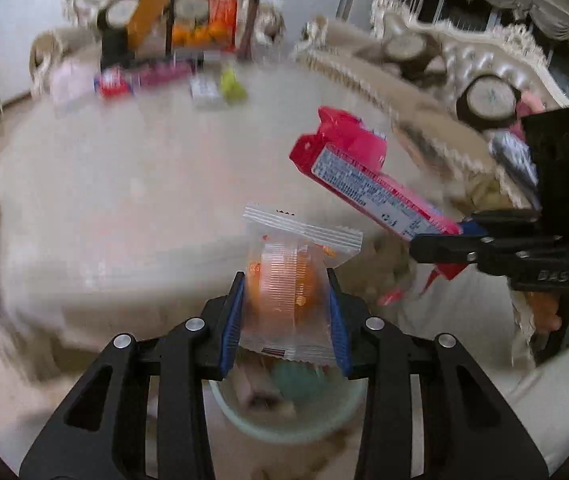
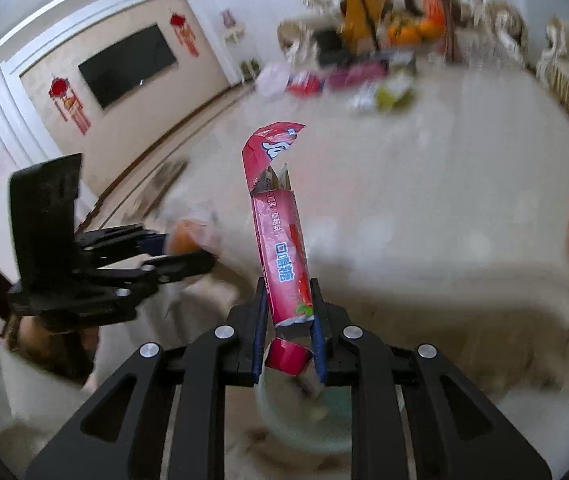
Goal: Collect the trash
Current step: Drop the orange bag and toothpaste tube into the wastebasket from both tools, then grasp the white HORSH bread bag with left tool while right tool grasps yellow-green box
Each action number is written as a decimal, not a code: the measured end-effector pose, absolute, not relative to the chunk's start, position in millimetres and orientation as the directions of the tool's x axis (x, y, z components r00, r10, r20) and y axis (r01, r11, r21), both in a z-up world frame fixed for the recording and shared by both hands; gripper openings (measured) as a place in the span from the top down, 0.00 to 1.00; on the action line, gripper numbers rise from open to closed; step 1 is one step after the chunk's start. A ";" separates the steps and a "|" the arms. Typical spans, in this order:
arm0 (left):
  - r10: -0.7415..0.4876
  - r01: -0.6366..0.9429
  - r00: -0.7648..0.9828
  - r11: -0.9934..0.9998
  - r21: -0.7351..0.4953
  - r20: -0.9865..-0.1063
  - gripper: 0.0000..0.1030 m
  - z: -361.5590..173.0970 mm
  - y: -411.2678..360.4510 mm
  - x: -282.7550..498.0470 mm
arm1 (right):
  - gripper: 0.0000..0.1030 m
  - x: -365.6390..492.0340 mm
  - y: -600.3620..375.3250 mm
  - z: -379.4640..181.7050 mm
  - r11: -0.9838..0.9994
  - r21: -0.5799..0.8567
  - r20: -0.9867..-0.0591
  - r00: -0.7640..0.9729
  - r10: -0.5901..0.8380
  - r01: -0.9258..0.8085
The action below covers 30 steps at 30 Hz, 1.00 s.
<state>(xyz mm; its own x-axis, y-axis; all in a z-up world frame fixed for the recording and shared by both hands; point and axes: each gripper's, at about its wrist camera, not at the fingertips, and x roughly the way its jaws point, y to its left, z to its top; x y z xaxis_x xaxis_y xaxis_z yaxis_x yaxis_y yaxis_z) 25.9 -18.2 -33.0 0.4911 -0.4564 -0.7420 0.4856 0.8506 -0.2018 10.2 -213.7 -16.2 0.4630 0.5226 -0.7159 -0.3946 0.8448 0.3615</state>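
Both grippers are loaded here. The left gripper is pinching a clear snack packet with something orange inside, sitting just below the middle of the left view. The right gripper is clamped on a long red candy wrapper, which stands up through the center of the right view with its torn top flopping over.

Under both sets of fingers, at the bottom center of each view, there's a pale green bin (looks like it already has some bits in it, but it's too blurry to say what).

Handling guess: both pieces look very light and crinkly. The clear packet is slick plastic, so a grip across the padded middle seems safer than the thin sealed edge. The red wrapper is floppy and torn at both ends, so it's held low on the body, which looks sensible.

More litter sits on the table at the upper left of the left view.
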 end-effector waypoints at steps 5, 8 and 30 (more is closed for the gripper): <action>-0.414 0.448 0.402 0.867 -0.219 -0.817 0.63 -82.1 -21.5 5.5 | 0.82 -11.5 -204.1 -62.9 0.859 0.359 -0.813 0.331 0.480 -0.364; -0.385 0.440 0.351 0.873 -0.212 -0.854 0.63 -107.0 -31.2 11.6 | 0.82 -9.3 -197.2 -99.6 0.891 0.315 -0.876 0.261 0.405 -0.327; -0.345 0.313 0.436 0.924 -0.220 -0.831 0.09 -97.6 -6.2 22.9 | 0.28 4.6 -199.1 -96.6 0.950 0.176 -0.911 0.322 0.257 -0.260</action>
<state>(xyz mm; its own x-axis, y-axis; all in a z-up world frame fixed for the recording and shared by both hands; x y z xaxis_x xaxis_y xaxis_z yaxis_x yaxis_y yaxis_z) 22.9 -6.2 -97.6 0.4358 -0.3449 -0.8313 0.3125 0.9242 -0.2196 4.6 -199.1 -96.6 0.3220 0.2569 -0.9112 -0.2597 0.9495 0.1759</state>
